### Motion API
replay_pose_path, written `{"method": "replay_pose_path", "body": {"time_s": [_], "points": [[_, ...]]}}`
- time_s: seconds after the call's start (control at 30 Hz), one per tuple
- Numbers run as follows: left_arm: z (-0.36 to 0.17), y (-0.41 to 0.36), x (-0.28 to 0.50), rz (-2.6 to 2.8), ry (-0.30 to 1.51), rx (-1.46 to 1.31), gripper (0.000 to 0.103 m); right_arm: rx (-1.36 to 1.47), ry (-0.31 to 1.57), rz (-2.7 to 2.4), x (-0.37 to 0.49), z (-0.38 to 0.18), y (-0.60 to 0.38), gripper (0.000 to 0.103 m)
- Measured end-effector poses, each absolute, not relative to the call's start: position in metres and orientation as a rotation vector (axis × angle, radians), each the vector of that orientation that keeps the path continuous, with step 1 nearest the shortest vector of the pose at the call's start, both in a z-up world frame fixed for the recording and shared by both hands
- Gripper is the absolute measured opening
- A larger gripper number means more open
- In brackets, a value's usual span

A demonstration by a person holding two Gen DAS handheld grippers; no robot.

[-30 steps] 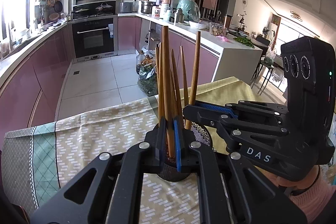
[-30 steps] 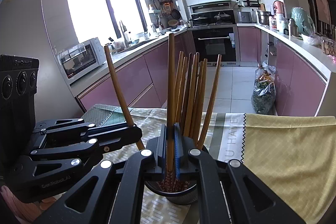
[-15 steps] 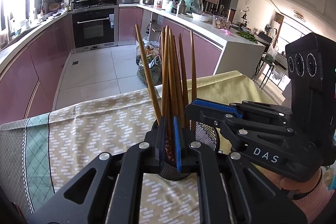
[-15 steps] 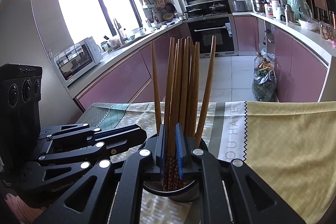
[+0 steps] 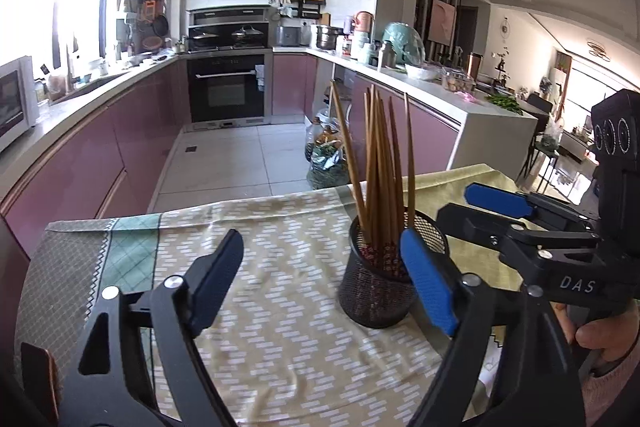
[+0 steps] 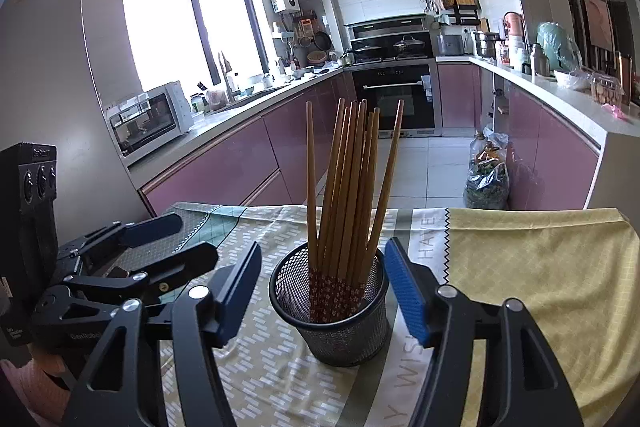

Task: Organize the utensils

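A black mesh cup (image 5: pixel 380 279) (image 6: pixel 332 307) stands upright on the patterned tablecloth (image 5: pixel 260 267). Several wooden chopsticks (image 5: pixel 380 167) (image 6: pixel 348 179) stand in it, patterned ends down. My left gripper (image 5: pixel 324 283) is open and empty, just left of the cup, its blue right pad near the cup's rim. My right gripper (image 6: pixel 326 291) is open and empty, its jaws on either side of the cup without touching it. The right gripper also shows in the left wrist view (image 5: pixel 520 211), and the left one in the right wrist view (image 6: pixel 132 247).
The table edge runs behind the cup, with kitchen floor beyond. A yellow cloth section (image 6: pixel 540 267) lies to the right. Purple cabinets (image 6: pixel 240 163), an oven (image 5: pixel 226 89) and a bag on the floor (image 5: pixel 326 159) are farther off.
Both grippers were shut on chopsticks above the cup; both have opened and let go. The chopsticks now stand loose in the cup, and both grippers have drawn back.
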State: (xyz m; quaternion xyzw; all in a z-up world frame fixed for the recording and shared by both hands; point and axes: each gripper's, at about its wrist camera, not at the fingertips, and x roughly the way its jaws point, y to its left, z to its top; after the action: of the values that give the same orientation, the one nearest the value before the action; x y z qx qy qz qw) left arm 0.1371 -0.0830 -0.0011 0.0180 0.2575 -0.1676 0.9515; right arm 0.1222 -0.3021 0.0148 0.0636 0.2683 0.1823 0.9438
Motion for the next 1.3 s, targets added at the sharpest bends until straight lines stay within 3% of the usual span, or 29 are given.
{"method": "replay_pose_path", "body": {"time_s": [0.07, 0.13, 0.17, 0.77, 1.3], "points": [[-0.001, -0.074, 0.127, -0.296, 0.494, 0.039, 0.097, 0.114, 0.519, 0.348, 0.113, 0.013, -0.301, 0.084], [-0.001, -0.064, 0.117, -0.26, 0.468, 0.036, 0.097, 0.103, 0.51, 0.347, 0.107, 0.012, -0.298, 0.089], [-0.001, -0.061, 0.113, -0.244, 0.459, 0.033, 0.097, 0.096, 0.504, 0.341, 0.102, 0.011, -0.296, 0.097], [0.005, -0.026, 0.051, -0.12, 0.287, 0.039, 0.097, 0.036, 0.392, 0.296, 0.057, 0.002, -0.273, 0.097], [0.007, -0.022, 0.029, -0.095, 0.257, 0.04, 0.097, 0.053, 0.349, 0.28, 0.042, 0.002, -0.271, 0.097]]}}
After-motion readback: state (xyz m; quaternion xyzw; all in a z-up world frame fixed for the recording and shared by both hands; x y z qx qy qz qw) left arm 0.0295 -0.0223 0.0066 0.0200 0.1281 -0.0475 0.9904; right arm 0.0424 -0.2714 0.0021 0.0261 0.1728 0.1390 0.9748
